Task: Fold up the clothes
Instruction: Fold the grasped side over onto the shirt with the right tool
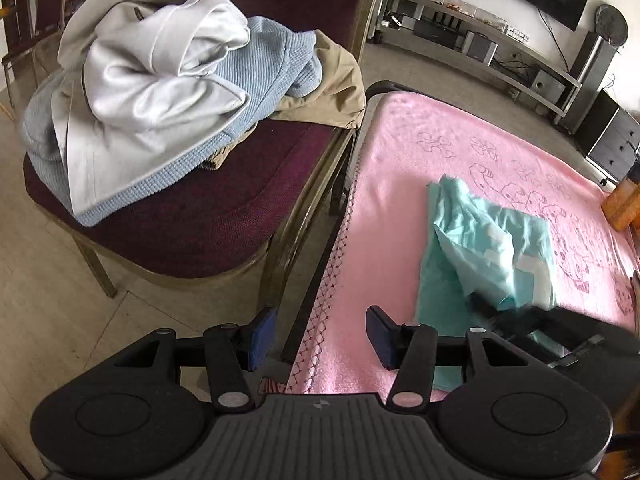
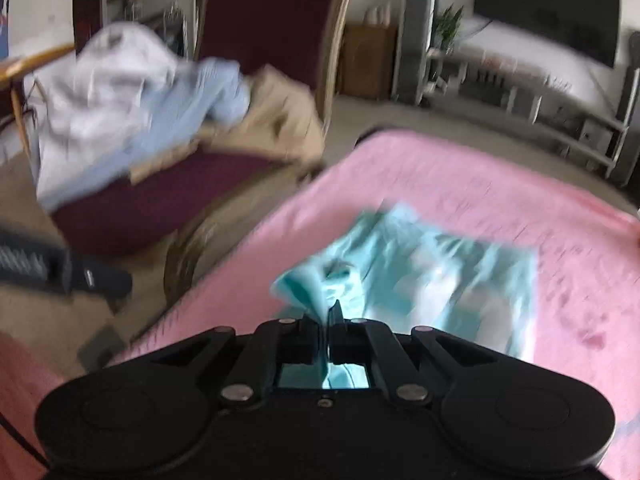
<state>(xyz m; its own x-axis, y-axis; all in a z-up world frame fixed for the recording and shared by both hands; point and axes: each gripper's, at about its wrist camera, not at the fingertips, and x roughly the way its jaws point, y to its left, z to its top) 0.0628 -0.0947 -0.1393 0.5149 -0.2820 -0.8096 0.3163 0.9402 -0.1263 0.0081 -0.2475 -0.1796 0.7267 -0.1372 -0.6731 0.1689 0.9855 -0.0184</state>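
A teal garment (image 1: pixel 484 248) lies partly folded on the pink towel-covered table (image 1: pixel 400 168). My right gripper (image 2: pixel 326 316) is shut on a bunched edge of the teal garment (image 2: pixel 420 272), lifting it off the pink cover; this view is blurred by motion. In the left wrist view the right gripper (image 1: pixel 560 332) shows as a dark blurred shape at the garment's near edge. My left gripper (image 1: pixel 320 334) hangs open over the table's left edge, nothing between its blue pads (image 1: pixel 380 336). The left gripper (image 2: pixel 64 268) also appears at the left of the right wrist view.
A maroon chair (image 1: pixel 192 216) stands left of the table, piled with a white jacket (image 1: pixel 152 68), a light blue knit (image 1: pixel 256 76) and a beige garment (image 1: pixel 332 84). A TV shelf (image 1: pixel 500 40) runs along the far wall. An orange object (image 1: pixel 624 204) sits at the table's right edge.
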